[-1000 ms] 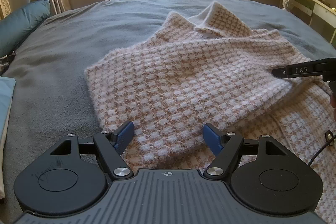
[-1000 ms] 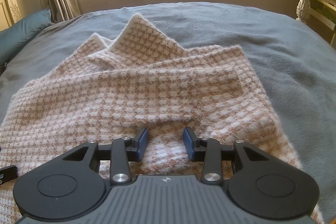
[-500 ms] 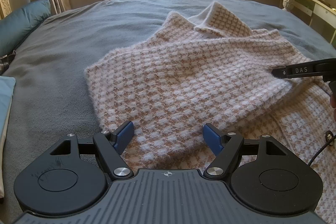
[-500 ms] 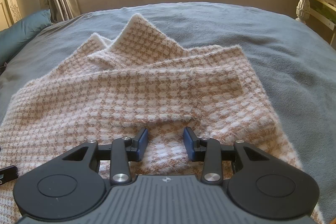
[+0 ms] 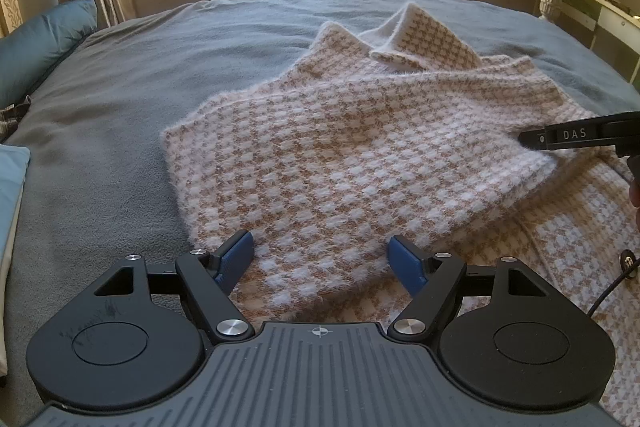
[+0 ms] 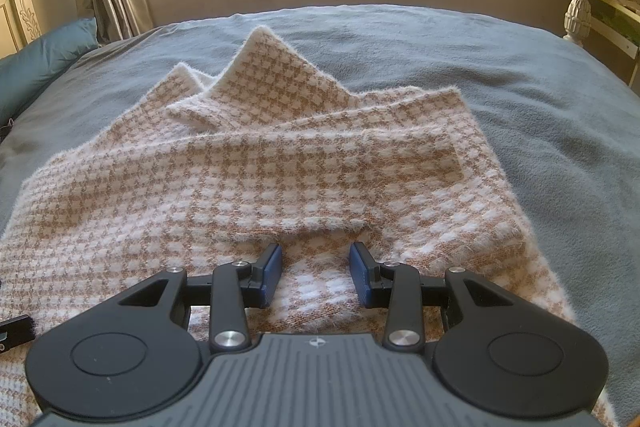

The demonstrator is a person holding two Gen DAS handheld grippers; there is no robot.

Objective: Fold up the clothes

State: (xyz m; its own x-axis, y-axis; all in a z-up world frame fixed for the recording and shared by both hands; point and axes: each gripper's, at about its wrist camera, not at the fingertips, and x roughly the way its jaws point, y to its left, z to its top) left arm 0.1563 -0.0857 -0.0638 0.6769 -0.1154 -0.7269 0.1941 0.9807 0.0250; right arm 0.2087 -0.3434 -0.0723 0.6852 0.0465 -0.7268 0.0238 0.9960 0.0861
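Nothing has shifted over the last second: we hold both tools still over the houndstooth sweater (image 5: 360,163), which lies part-folded on the grey bedspread (image 5: 120,99). Our left gripper (image 5: 322,261) stands wide open over the sweater's near corner, pinching nothing. Our right gripper (image 6: 316,273) is half-open above the sweater's near hem, pads clear of the knit. We judge it a pause before the next fold.

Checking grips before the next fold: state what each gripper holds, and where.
Nothing is held. The left gripper and right gripper stand open over the houndstooth sweater, pads not pressing it.
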